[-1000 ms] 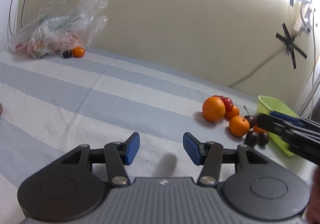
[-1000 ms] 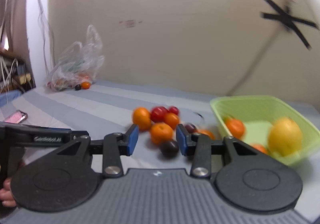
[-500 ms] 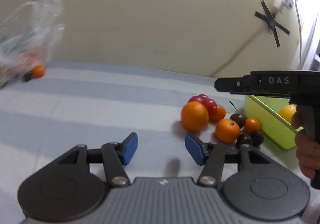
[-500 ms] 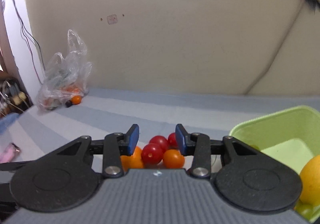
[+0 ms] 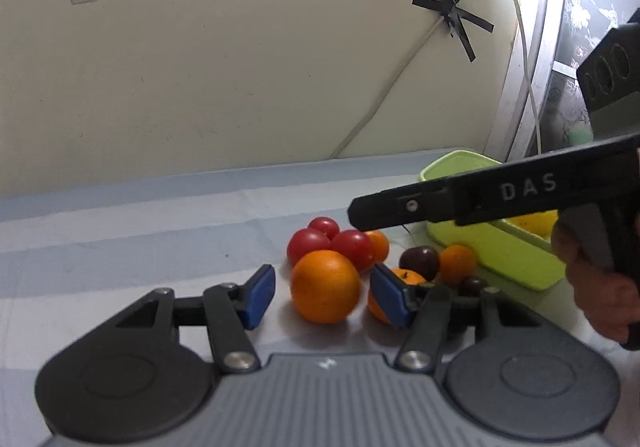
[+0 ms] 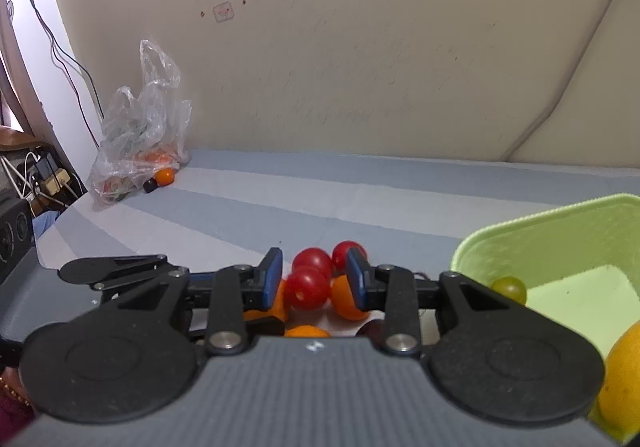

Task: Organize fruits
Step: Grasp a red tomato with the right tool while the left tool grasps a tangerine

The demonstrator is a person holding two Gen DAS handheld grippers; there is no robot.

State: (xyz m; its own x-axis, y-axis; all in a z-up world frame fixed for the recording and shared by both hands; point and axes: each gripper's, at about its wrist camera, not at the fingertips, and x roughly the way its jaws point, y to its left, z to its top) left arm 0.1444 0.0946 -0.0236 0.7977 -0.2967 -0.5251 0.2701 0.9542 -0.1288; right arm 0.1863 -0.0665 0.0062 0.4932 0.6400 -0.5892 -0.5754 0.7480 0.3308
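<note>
A large orange (image 5: pixel 325 286) lies low and centre in the left wrist view, on the striped blue and white cloth (image 5: pixel 120 247); it is round, so no long axis or pointing direction can be read from it. It sits in the gap of the left hand-held gripper (image 5: pixel 322 296), whose blue pads are spread and stand clear of it on both sides. Behind it cluster three red tomatoes (image 5: pixel 308 243), smaller oranges (image 5: pixel 457 263) and a dark plum (image 5: pixel 419 262), with the green basket (image 5: pixel 500 247) at right. The right hand-held gripper (image 6: pixel 314 279) sits low and centre in its own view; its jaws have just been closing, with a red tomato (image 6: pixel 307 289) between the pads, which do not visibly press it. A clear plastic bag (image 6: pixel 140 139) stands at upper left by the wall.
</note>
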